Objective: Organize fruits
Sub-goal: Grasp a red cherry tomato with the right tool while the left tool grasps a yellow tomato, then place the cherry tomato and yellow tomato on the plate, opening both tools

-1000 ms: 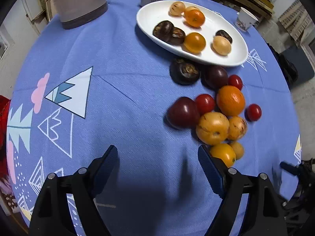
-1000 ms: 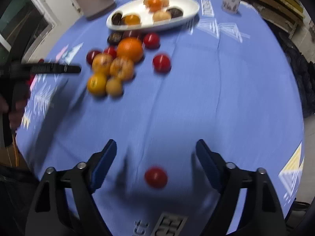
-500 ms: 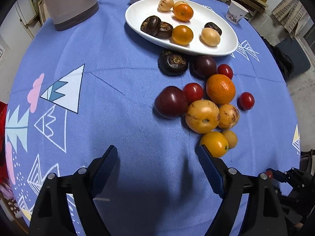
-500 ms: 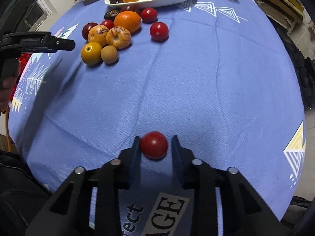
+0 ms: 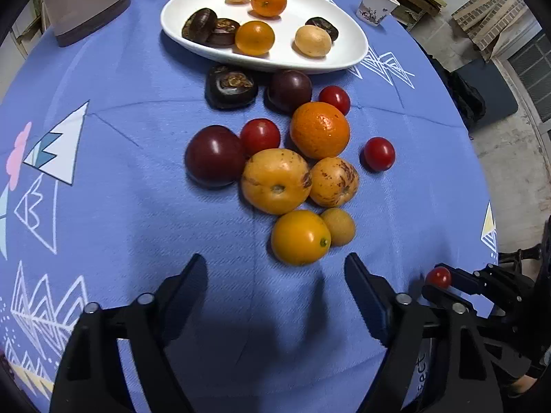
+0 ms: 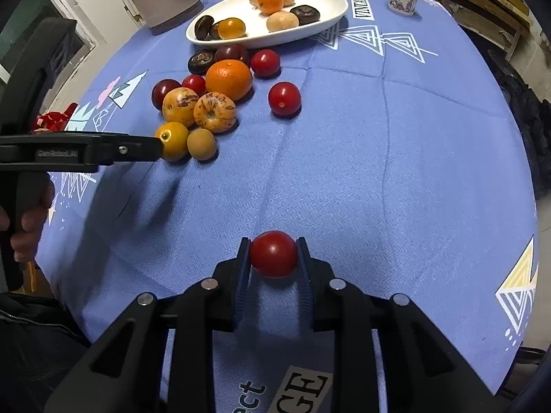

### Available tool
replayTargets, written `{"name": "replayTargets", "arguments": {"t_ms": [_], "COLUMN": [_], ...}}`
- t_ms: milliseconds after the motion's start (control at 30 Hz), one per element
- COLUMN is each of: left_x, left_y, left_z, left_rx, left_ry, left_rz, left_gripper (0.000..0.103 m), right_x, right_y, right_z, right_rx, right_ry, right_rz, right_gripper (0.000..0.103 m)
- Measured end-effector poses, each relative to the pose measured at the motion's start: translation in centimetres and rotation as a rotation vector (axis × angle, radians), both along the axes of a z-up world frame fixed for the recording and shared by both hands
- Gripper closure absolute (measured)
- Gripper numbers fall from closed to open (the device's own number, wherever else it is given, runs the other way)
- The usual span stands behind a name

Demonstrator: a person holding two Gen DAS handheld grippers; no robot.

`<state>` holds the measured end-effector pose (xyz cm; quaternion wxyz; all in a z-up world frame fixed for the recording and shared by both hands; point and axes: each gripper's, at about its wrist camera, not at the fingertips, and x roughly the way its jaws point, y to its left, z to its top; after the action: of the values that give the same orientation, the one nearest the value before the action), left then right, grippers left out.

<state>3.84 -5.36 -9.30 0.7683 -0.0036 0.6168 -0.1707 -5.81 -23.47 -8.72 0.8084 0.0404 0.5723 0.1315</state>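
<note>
Fingers of the right gripper are pinching a small round red cherry tomato from both sides, just above the blue patterned cloth of the tabletop; the left wrist view is showing that same tomato at about 4 o'clock, near the cloth's edge. The left gripper is hovering with its jaws spread wide and nothing between them, pointing at a loose cluster of fruit lying on the cloth at 12 o'clock. Nearest its fingertips, a smooth yellow-orange round fruit is touching a smaller tan round fruit. Beyond them are sitting two speckled orange fruits, a large orange citrus, dark purple plums and more red cherry tomatoes. Farther off, a white oval ceramic dish is holding several fruits, with a white paper cup at 1 o'clock.
</note>
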Motion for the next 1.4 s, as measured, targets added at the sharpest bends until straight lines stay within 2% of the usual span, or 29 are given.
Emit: {"name": "replayTargets", "arguments": {"t_ms": [33,133,200,300,333,367,500,600,867,1167,1400], "left_x": [0.1,0.1,0.0,0.3,0.4,0.4,0.3,0.3,0.5,5.4,10.8], "left_y": [-0.3,-1.3,-1.9,-2.1,-2.1,-2.3,-2.7,-2.2,0.6,0.9,0.2], "left_z": [-0.5,-1.5,-1.5,-1.6,-1.5,-1.5,-1.3,-0.6,3.7,8.2,8.0], "left_rx": [0.006,0.019,0.047,0.045,0.038,0.028,0.032,0.006,-0.043,-0.041,-0.042], "left_ry": [0.008,0.02,-0.009,-0.009,-0.009,-0.009,-0.022,-0.022,-0.094,-0.226,-0.242], "left_rz": [-0.011,-0.053,-0.076,-0.066,-0.067,-0.073,-0.097,-0.083,-0.04,-0.005,0.024], "left_gripper": [0.044,0.052,0.052,0.052,0.055,0.065,0.066,0.066,0.066,0.066,0.066], "right_x": [0.0,0.0,0.2,0.7,0.9,1.1,2.0,3.0,6.6,12.7,19.0], "right_y": [-0.1,-0.7,-0.8,-0.6,-0.5,-0.4,0.1,0.3,1.0,1.4,1.4], "right_z": [-0.1,0.0,0.1,0.2,0.2,0.2,0.7,1.4,4.3,7.8,7.7], "right_rx": [0.003,0.02,0.025,0.031,0.034,0.036,0.055,0.078,0.127,0.146,0.141], "right_ry": [0.002,0.008,0.004,0.003,0.003,0.002,-0.006,-0.018,-0.088,-0.209,-0.234], "right_rz": [-0.003,-0.016,-0.017,-0.012,-0.009,-0.007,0.006,0.008,0.016,0.016,-0.019], "right_gripper": [0.078,0.078,0.078,0.078,0.078,0.078,0.078,0.078,0.078,0.077,0.077]}}
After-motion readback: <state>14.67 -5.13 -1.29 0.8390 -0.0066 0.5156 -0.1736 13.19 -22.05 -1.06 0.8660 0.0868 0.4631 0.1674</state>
